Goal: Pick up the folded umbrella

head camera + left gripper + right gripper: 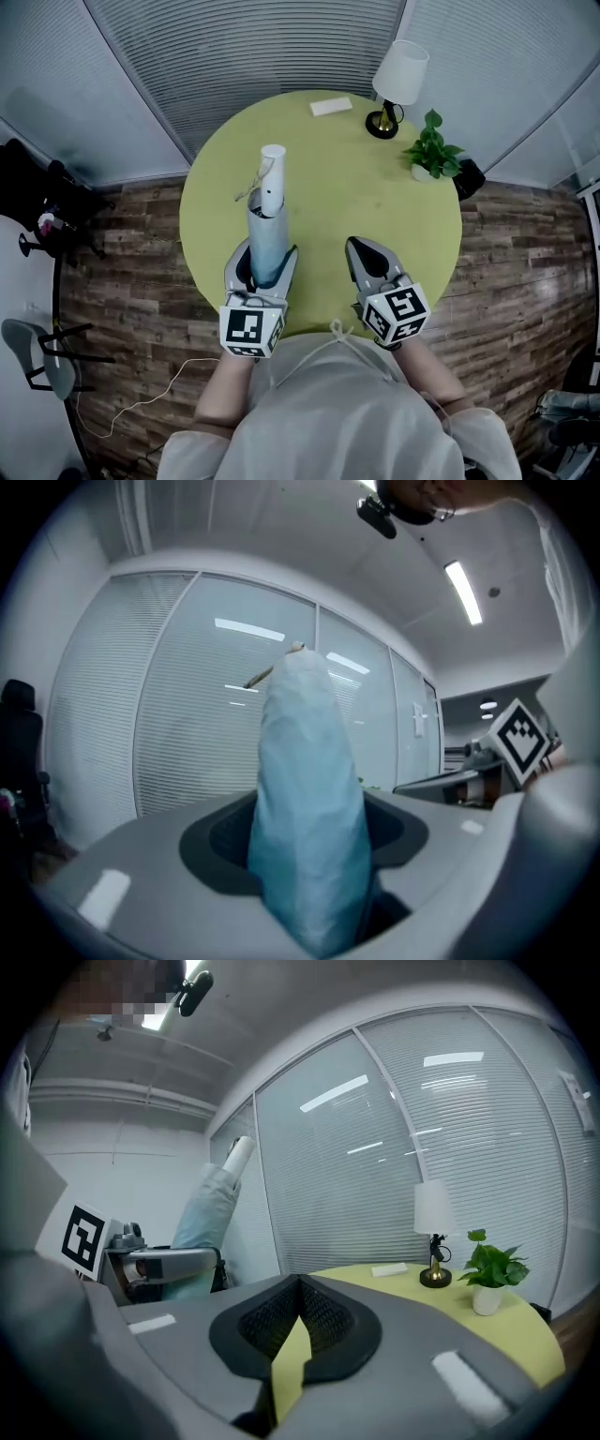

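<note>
Above the round yellow-green tabletop (375, 206), your left tool (270, 260) clamps the folded umbrella (267, 220), held clear of it. Your right tool (361, 246) is closed and empty. A lamp (396, 82) and a potted plant (431, 155) stand at the far edge, with wooden floor (141, 272) all around.

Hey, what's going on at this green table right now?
A person has a claw in each hand. The left claw is clamped on the folded umbrella, pale blue with a white handle at its far end, holding it above the round green table. The right claw is shut and empty beside it. A lamp and a potted plant stand near the table's far edge.
</note>
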Tool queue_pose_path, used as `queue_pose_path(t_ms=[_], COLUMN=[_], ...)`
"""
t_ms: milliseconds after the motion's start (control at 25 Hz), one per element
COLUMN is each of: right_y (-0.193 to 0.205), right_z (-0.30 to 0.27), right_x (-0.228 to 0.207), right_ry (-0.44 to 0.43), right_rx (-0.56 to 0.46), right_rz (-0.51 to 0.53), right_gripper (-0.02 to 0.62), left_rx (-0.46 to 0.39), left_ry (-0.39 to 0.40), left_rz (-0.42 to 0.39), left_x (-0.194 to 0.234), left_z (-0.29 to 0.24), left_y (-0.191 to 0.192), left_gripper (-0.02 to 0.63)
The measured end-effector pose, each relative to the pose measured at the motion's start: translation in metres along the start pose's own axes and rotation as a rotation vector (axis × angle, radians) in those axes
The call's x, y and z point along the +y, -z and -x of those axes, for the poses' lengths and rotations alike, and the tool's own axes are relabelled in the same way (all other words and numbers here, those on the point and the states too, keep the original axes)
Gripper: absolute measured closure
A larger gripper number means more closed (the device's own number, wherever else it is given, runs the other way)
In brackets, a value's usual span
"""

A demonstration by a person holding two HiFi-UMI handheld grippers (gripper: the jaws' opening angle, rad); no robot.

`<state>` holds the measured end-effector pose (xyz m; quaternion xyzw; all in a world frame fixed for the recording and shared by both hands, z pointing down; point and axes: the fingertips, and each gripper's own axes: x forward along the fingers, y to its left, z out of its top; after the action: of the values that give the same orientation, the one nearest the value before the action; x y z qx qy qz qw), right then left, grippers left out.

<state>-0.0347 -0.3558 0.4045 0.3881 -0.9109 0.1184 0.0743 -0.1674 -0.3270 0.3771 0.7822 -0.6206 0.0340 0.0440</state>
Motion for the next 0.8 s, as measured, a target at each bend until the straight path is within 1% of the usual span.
queue_pose_path(t_ms=[80, 200, 320, 520, 800], right_y=[-0.002, -0.001, 0.000, -0.001, 0.004], right_z=[0.000, -0.001, 0.000, 0.002, 0.005], right_x=[-0.003, -0.007, -0.008, -0.006, -0.007], right_ry=[-0.005, -0.006, -0.005, 0.005, 0.034], right_rx=[-0.018, -0.014, -0.012, -0.006, 0.017], right_rz=[-0.002, 0.007, 0.017, 0.049, 0.056], right_gripper=[0.595, 0.597, 0.597, 0.597, 0.597], left_rx=[-0.036, -0.040, -0.024, -0.012, -0.003], left_ry=[-0.030, -0.053, -0.052, -0.044, -0.032], left_rz=[0.018, 0.027, 0.019, 0.029, 0.027], left_x=[0.001, 0.003, 0.002, 0.002, 0.002], left_z=[0.002, 0.000, -0.002, -0.002, -0.001], left_y=[-0.002, 0.001, 0.004, 0.007, 0.009], left_gripper=[0.324, 0.324, 0.324, 0.324, 0.324])
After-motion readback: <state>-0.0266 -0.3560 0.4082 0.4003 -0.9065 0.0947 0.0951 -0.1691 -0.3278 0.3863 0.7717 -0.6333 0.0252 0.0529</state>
